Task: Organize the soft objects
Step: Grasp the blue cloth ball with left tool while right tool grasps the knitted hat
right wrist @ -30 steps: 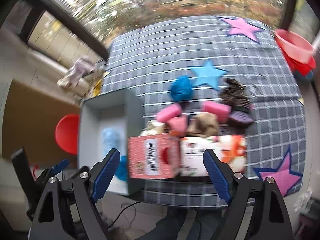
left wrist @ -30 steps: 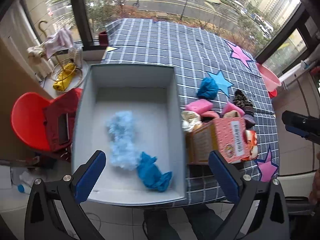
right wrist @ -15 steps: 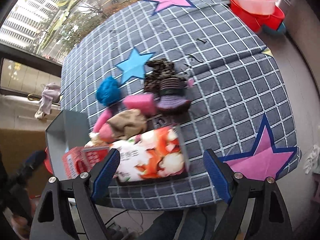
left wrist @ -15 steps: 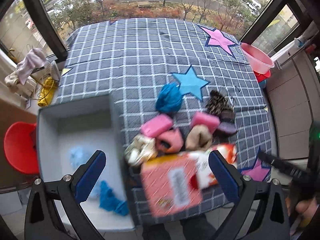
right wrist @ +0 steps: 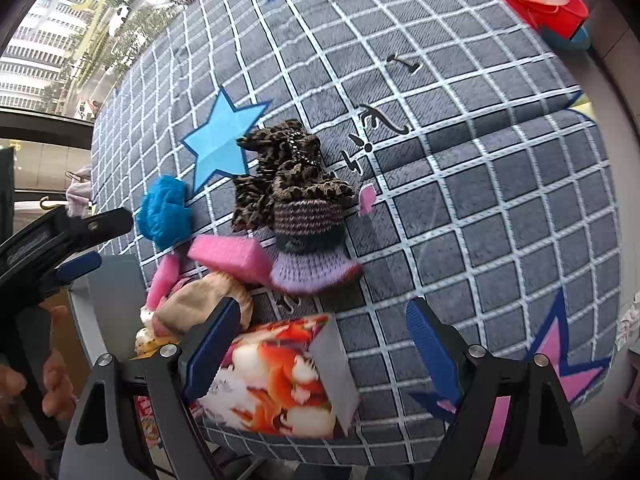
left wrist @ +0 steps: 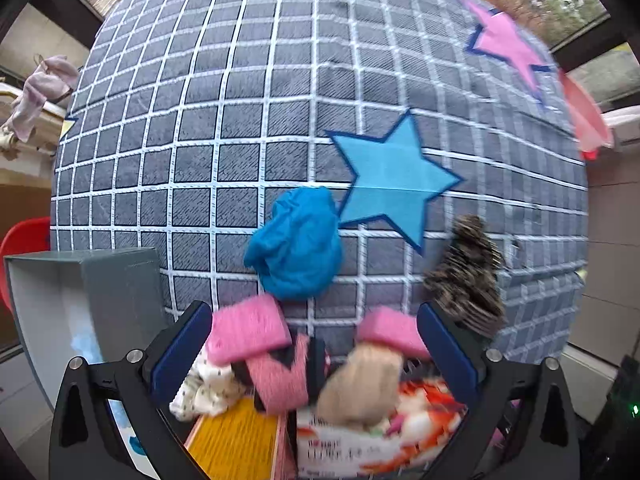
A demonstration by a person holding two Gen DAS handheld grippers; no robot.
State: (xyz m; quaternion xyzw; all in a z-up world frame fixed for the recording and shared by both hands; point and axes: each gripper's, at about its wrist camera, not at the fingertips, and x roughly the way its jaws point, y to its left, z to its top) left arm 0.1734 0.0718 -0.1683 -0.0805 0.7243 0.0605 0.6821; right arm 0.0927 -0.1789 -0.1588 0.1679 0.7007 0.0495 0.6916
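With its jaws spread empty, the left tool [left wrist: 312, 354] should settle squarely over the pink-striped sock [left wrist: 284, 376] at 6 o'clock before closing.

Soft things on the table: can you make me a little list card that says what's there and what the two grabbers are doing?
surface: checked cloth
box: grey box, at the cloth's left edge
soft things: blue bundle, pink sponge, leopard scrunchie, purple knit piece, beige sock
left gripper: open, holding nothing
right gripper: open, holding nothing
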